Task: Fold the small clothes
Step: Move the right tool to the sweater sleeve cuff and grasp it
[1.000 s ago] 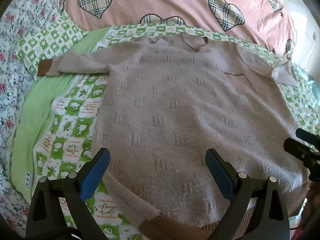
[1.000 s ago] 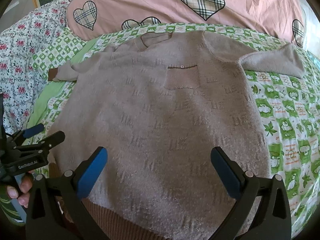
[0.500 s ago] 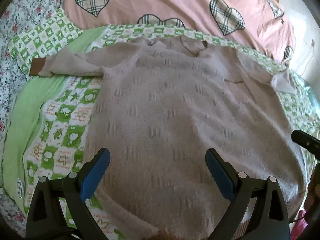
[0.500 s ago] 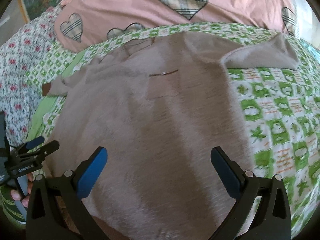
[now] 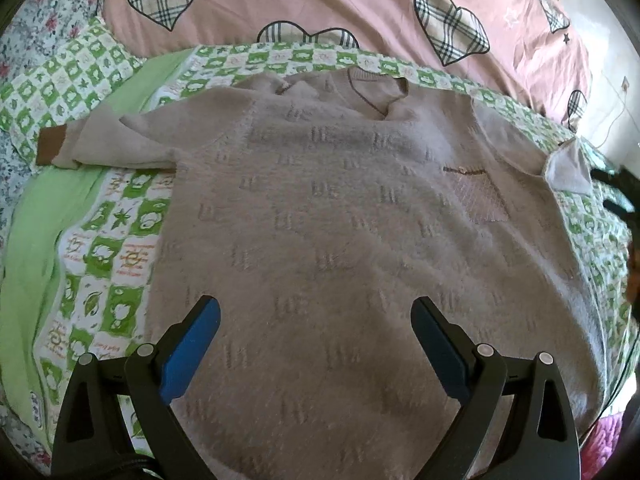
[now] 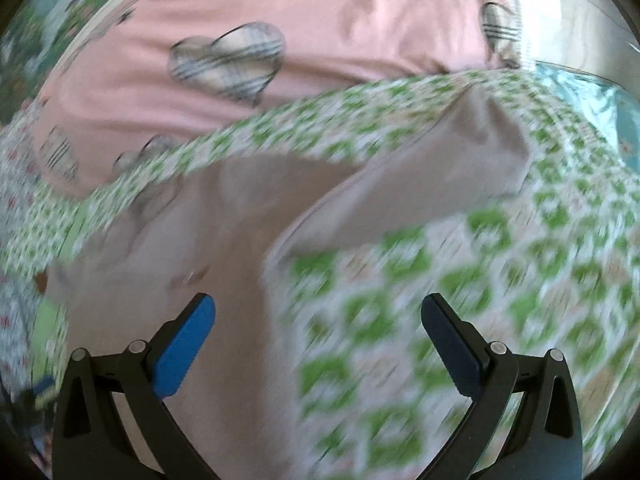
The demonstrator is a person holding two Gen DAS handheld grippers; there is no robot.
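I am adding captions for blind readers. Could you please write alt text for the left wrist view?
A beige knitted sweater lies flat, front up, on a green-and-white checked blanket, with its brown-cuffed sleeve stretched out to the left. The open left hand-held gripper, with blue pads, hovers above the lower part of the sweater. A pink cover with plaid hearts lies behind.

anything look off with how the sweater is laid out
Mostly flat and face up, but the sweater isn't even: one sleeve lies straight out showing its brown cuff, while the other sleeve's end is flipped back, pale inside showing, cuff hidden. The collar is slightly rumpled.
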